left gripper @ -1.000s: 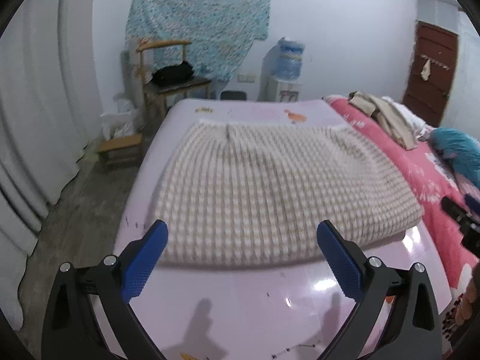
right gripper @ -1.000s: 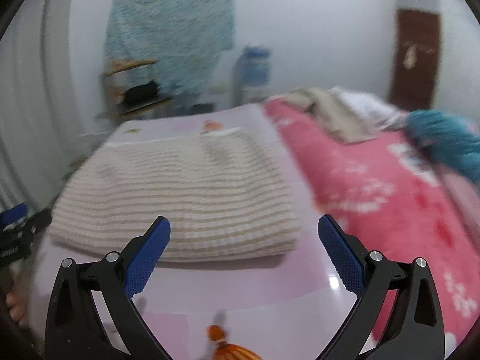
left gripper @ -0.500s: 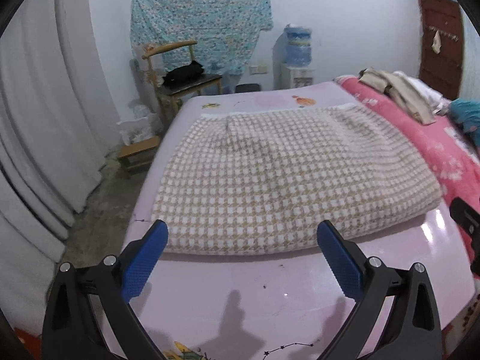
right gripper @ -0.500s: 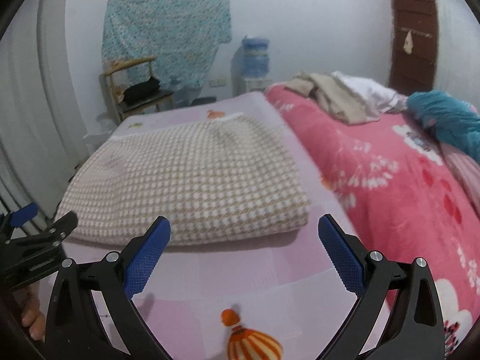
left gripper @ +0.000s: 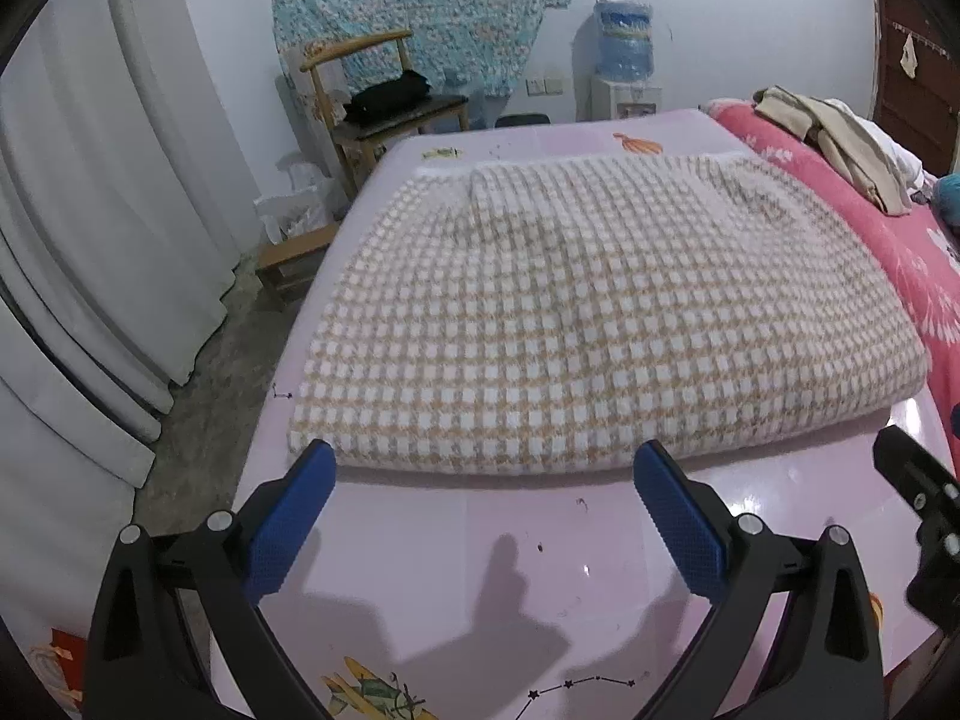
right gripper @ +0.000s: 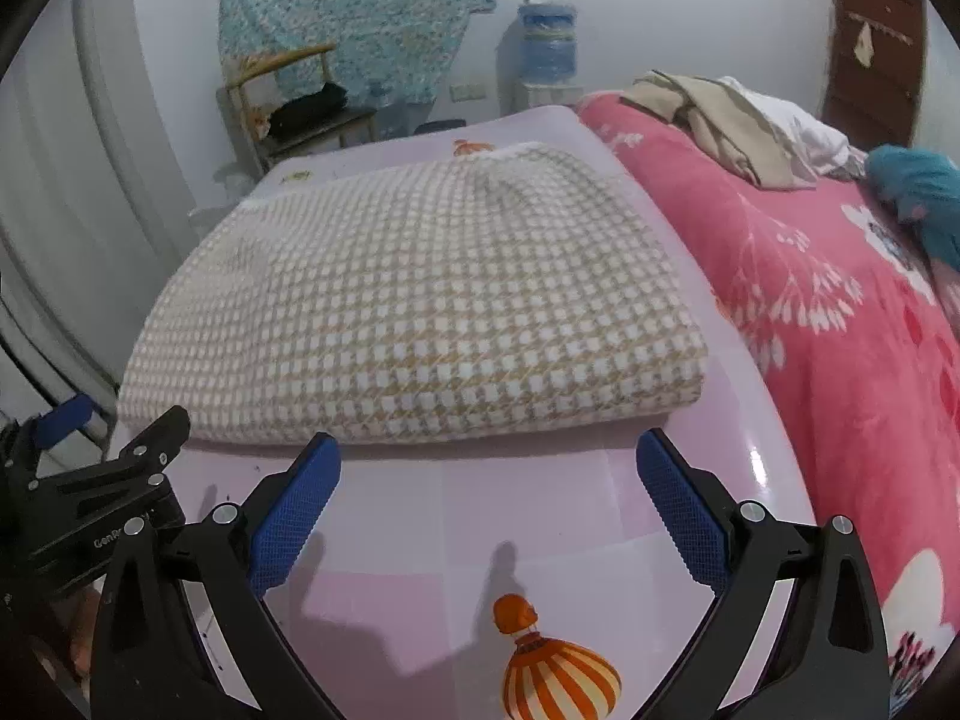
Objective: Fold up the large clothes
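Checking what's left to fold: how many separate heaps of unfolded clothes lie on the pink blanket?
1: a beige-and-white clothes heap at the far end of the pink blanket. More may be hidden.

The left tool [left gripper: 483,507] was a black frame with two arms ending in blue, cross-hatched pads [left gripper: 288,519], silver screws at the pivots. The right tool [right gripper: 489,504] matched it: black arms, blue textured pads [right gripper: 684,516], silver screws, with pale lettering printed on the body.

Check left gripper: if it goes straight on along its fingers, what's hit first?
Most likely the near folded edge of the checked garment on the pink sheet. The left gripper is open, with nothing between its fingers. Depth is unclear; aimed low, it meets the sheet first.
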`<state>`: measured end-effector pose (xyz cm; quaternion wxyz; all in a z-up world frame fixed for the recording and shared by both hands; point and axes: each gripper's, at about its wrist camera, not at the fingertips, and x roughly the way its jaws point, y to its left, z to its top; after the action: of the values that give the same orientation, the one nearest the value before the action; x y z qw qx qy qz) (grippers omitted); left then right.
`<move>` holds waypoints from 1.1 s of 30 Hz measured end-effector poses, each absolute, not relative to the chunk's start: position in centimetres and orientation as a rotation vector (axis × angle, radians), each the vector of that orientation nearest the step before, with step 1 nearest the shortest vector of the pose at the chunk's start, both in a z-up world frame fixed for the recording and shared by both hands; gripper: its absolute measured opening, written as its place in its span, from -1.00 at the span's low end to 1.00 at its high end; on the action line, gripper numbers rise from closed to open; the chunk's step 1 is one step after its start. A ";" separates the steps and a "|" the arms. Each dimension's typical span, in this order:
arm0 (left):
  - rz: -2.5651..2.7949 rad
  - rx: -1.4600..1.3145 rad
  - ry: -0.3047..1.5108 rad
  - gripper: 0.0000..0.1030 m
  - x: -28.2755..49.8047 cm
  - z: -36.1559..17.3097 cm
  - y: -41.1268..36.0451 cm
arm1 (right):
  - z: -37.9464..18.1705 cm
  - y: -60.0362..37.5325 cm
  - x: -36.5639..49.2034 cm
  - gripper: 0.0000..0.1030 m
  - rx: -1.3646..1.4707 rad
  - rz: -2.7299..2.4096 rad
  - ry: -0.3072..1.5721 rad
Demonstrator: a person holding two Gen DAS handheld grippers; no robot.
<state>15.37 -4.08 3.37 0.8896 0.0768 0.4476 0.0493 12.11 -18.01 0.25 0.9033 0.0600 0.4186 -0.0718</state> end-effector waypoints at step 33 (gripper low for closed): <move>0.094 0.100 0.989 0.90 15.7 2.6 -3.4 | 0.1 -16.9 12.4 0.85 0.070 -0.141 0.901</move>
<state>15.66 -3.40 2.65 0.8779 0.0481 0.4743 0.0453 12.38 -16.92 0.14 0.8972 0.0338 0.4351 -0.0681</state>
